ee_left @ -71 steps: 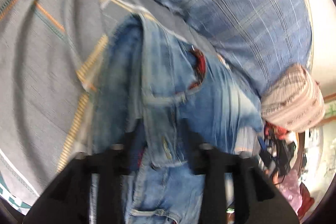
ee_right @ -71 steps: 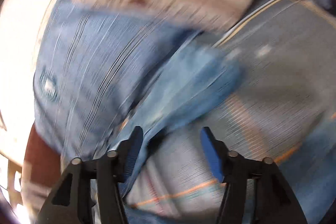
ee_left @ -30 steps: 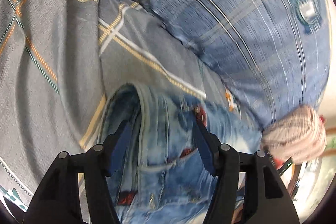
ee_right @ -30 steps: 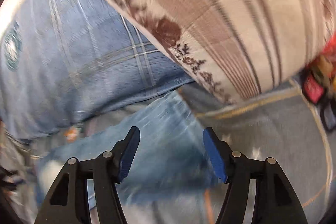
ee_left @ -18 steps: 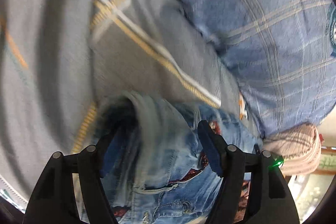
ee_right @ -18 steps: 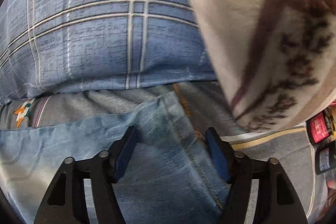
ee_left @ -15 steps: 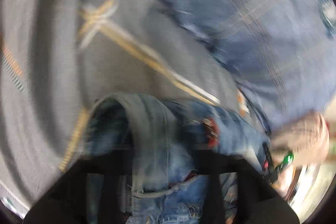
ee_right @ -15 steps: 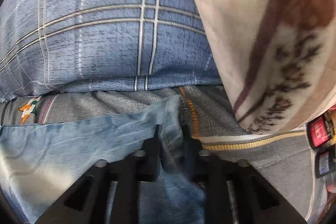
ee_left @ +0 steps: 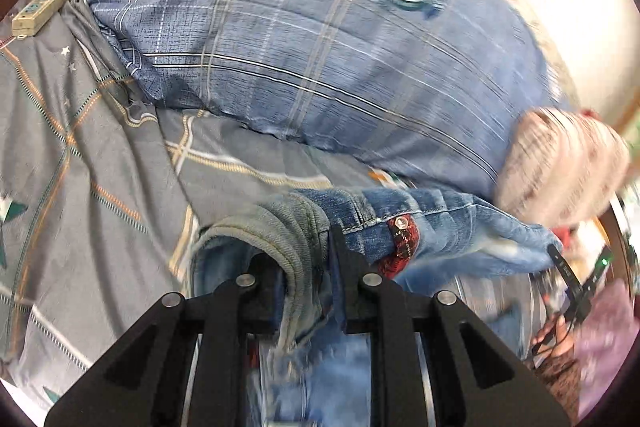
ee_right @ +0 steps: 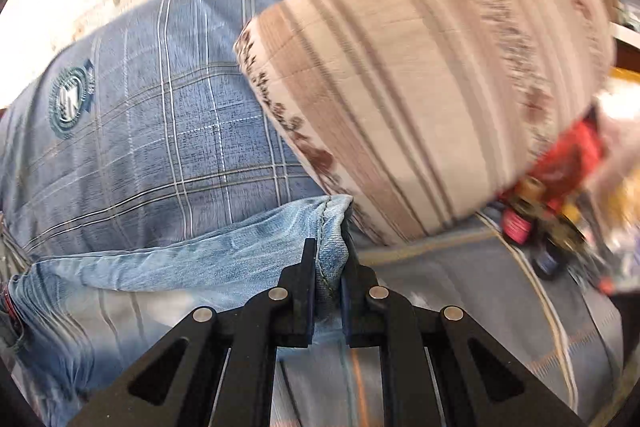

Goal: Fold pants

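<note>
Light blue jeans point(ee_left: 440, 227) with a red plaid patch lie stretched over a grey patterned bedsheet point(ee_left: 80, 187). My left gripper point(ee_left: 304, 251) is shut on a thick folded edge of the jeans and holds it off the sheet. In the right wrist view my right gripper point(ee_right: 326, 259) is shut on the other end of the jeans point(ee_right: 200, 263), pinching a seamed edge. The denim hangs taut between the two grippers. The right gripper also shows far right in the left wrist view point(ee_left: 568, 275).
A blue plaid pillow point(ee_left: 320, 47) lies just behind the jeans. A beige striped pillow point(ee_right: 420, 87) leans on it to the right. A power strip point(ee_left: 40, 7) sits at the far left. Red and dark clutter point(ee_right: 560, 179) lies at the bed's right side.
Both grippers were open over the jeans, then shut on the denim. Both have now lifted their ends, and the jeans are pulled up and stretched between them.
</note>
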`<state>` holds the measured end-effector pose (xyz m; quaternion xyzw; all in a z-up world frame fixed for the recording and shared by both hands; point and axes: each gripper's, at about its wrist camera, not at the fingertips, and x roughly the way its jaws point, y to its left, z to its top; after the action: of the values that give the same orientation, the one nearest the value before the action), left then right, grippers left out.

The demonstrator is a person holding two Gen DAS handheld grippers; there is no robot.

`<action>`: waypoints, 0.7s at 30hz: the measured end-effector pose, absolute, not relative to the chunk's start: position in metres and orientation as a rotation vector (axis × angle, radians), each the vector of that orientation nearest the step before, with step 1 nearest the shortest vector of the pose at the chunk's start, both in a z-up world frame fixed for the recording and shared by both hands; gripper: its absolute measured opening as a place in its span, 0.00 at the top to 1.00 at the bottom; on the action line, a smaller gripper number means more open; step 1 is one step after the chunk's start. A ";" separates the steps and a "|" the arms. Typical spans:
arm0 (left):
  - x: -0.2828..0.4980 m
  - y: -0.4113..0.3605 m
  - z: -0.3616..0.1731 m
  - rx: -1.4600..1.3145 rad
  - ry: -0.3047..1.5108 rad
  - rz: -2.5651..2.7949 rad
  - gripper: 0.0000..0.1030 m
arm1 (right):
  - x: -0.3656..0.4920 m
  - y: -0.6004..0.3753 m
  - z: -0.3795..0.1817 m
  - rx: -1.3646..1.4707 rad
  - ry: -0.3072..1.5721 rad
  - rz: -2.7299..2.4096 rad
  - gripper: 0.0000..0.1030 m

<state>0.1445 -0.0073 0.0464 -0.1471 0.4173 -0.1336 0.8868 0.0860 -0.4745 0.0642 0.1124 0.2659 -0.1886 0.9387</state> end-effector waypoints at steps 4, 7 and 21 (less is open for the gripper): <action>0.097 -0.003 0.024 -0.287 0.894 -0.344 0.83 | 0.025 -0.467 0.049 0.266 0.576 -0.396 0.91; 0.076 -0.001 -0.008 -0.296 0.999 -0.383 0.81 | -0.015 -0.463 0.023 0.319 0.627 -0.422 0.90; 0.019 0.045 0.002 -0.516 1.120 -0.511 0.48 | -0.117 -0.441 0.040 0.418 0.638 -0.502 0.33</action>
<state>0.0194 0.0448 0.0017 -0.2392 0.5192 -0.2368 0.7856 -0.1169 -0.4410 0.0399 0.2016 0.3080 -0.2425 0.8976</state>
